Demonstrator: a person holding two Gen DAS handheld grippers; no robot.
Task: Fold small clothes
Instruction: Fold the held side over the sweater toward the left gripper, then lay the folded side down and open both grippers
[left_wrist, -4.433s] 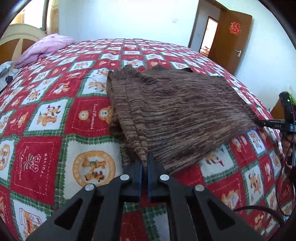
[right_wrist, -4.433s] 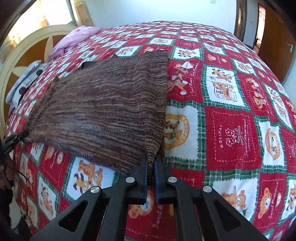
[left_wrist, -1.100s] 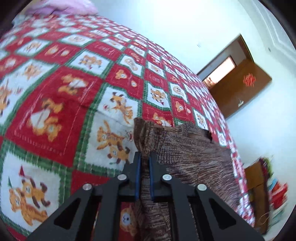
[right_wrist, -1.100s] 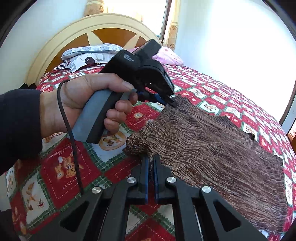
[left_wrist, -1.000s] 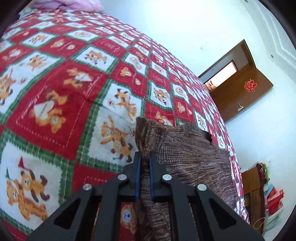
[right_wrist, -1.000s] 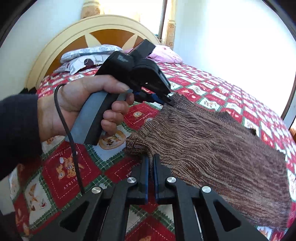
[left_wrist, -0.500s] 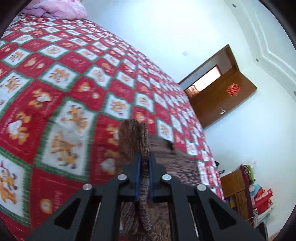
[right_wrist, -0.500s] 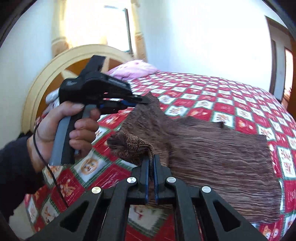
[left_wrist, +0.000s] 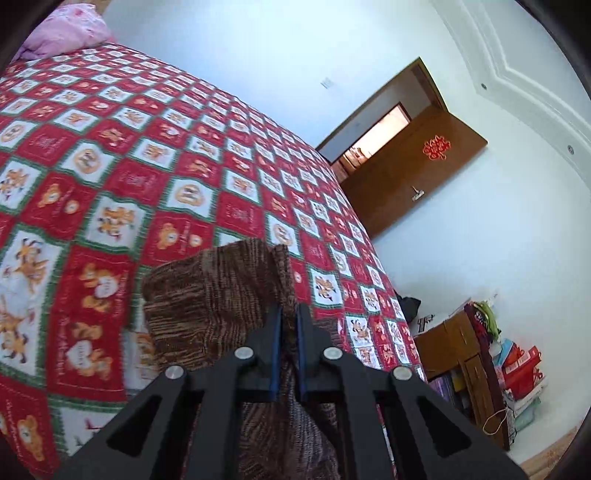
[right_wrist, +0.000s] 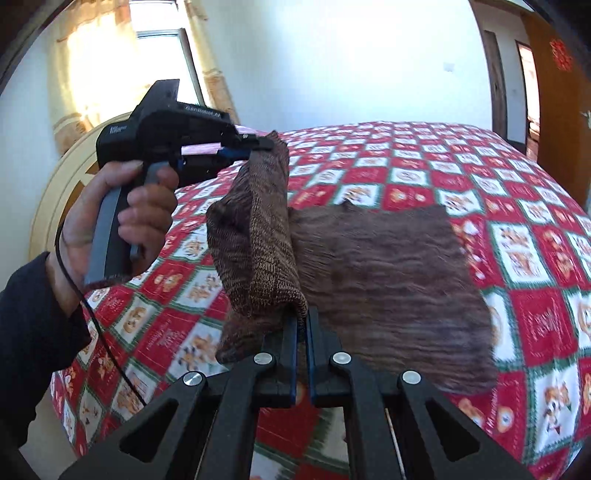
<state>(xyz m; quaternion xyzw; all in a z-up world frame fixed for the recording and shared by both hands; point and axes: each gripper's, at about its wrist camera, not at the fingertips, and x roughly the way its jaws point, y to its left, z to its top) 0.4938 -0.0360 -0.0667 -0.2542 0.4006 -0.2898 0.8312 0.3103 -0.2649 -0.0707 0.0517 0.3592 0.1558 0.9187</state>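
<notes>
Brown knit garment (right_wrist: 384, 280): near hem is hidden behind the right gripper (right_wrist: 302, 325), far-right edge motion-blurred. Both jaws are pinching its lifted edge, with the left gripper (right_wrist: 264, 146) up-left of the right jaws. Long axis runs rightward from the jaws, with the rest lying flat on the bed (right_wrist: 461, 166).

Both tongs, left (right_wrist: 267, 144) and right (right_wrist: 301, 325), pinch the brown knit garment's (right_wrist: 369, 266) lifted edge.
</notes>
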